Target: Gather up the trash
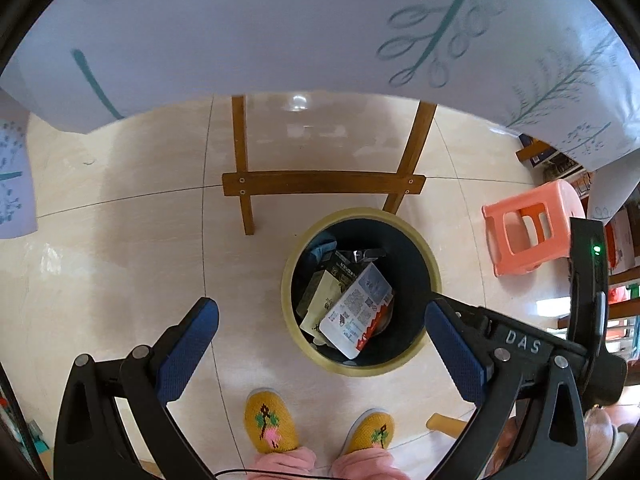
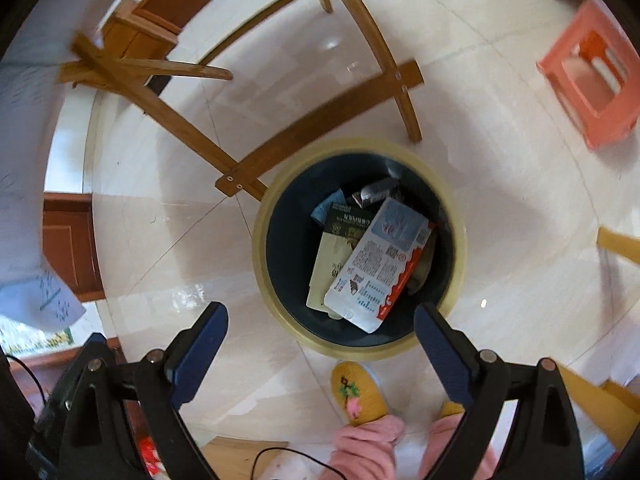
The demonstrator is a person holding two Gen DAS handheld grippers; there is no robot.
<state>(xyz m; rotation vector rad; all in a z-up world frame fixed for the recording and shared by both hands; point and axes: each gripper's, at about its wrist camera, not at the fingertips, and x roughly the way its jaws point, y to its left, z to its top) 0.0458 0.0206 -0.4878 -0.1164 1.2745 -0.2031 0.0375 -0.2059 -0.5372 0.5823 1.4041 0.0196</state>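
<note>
A round dark bin with a pale yellow rim (image 1: 288, 292) (image 2: 260, 248) stands on the tiled floor. Inside lie several wrappers: a white and red snack packet (image 1: 356, 312) (image 2: 380, 264), a cream and dark green packet (image 1: 320, 296) (image 2: 336, 248) and darker pieces behind. My left gripper (image 1: 322, 318) is open and empty, held above the bin. My right gripper (image 2: 320, 324) is open and empty, also above the bin's near rim.
A wooden table frame (image 1: 320, 184) (image 2: 312, 128) stands just behind the bin, under a white patterned cloth (image 1: 280, 24). A pink plastic stool (image 1: 532, 224) (image 2: 592, 80) is at the right. The person's yellow slippers (image 1: 272, 420) (image 2: 360, 392) are in front of the bin.
</note>
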